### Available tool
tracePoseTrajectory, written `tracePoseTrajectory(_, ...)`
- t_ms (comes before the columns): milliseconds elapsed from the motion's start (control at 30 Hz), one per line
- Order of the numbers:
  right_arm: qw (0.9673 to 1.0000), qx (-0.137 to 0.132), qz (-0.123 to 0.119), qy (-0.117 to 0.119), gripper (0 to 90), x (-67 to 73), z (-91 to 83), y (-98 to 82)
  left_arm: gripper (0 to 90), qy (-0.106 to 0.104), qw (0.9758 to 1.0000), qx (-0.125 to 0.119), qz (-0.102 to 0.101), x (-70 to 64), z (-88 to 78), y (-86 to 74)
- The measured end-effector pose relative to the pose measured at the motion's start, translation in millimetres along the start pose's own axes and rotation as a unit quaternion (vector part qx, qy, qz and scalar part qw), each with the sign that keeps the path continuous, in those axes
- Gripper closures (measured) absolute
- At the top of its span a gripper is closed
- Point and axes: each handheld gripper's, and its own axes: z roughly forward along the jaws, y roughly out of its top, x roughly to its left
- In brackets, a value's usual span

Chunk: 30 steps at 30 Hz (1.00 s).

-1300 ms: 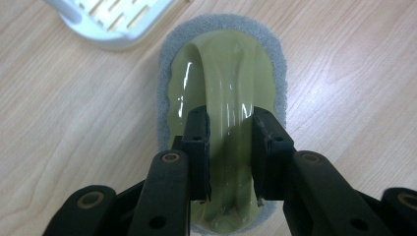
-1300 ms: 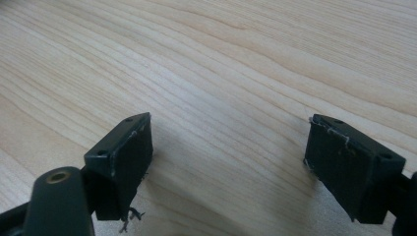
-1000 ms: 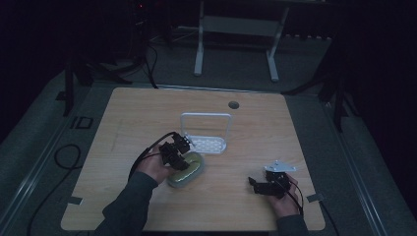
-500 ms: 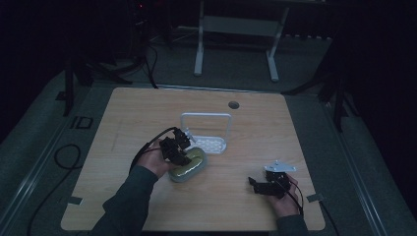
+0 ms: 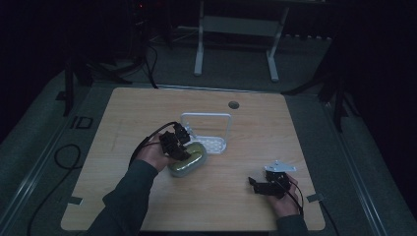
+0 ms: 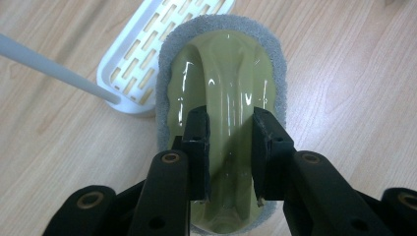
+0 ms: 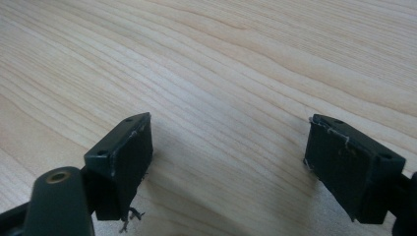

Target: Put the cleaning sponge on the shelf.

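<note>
Right now we are clamping the left tongs (image 6: pixel 228 142) on the raised ridge of the green scrubber (image 6: pixel 223 73), one jaw pressing each side of its glossy handle. In the left gripper view the scrubber's grey sponge rim is showing all round the handle, and its far end is overlapping the near edge of the white slotted tray (image 6: pixel 147 49), whose thin white bar is crossing the upper left corner. In the high view the left tongs (image 5: pixel 178 142) are sitting over the scrubber (image 5: pixel 189 160) near the middle of the tabletop (image 5: pixel 123 123), just at the tray's (image 5: pixel 214 143) front left corner.

We are holding the right tongs (image 7: pixel 228 162) wide apart with bare wood between the jaws, low over the tabletop. From above, the right tongs (image 5: pixel 260 186) are staying close to the front right edge, well apart from the scrubber, with open wood lying between the two hands.
</note>
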Motion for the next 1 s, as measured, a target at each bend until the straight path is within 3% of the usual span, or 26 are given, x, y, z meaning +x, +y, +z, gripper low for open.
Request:
tracePoseTrajectory(633, 1.0, -0.001, -0.001, 0.0, 17.7, -0.2, 0.1, 0.0, 71.7, 0.007, 0.9996, 0.0, 0.027, 13.5, -8.6, 11.3)
tracePoseTrajectory(1000, 1.0, -0.001, -0.001, 0.0, 17.7, -0.2, 0.1, 0.0, 71.7, 0.016, 0.998, 0.003, 0.062, 15.3, -11.3, 19.8)
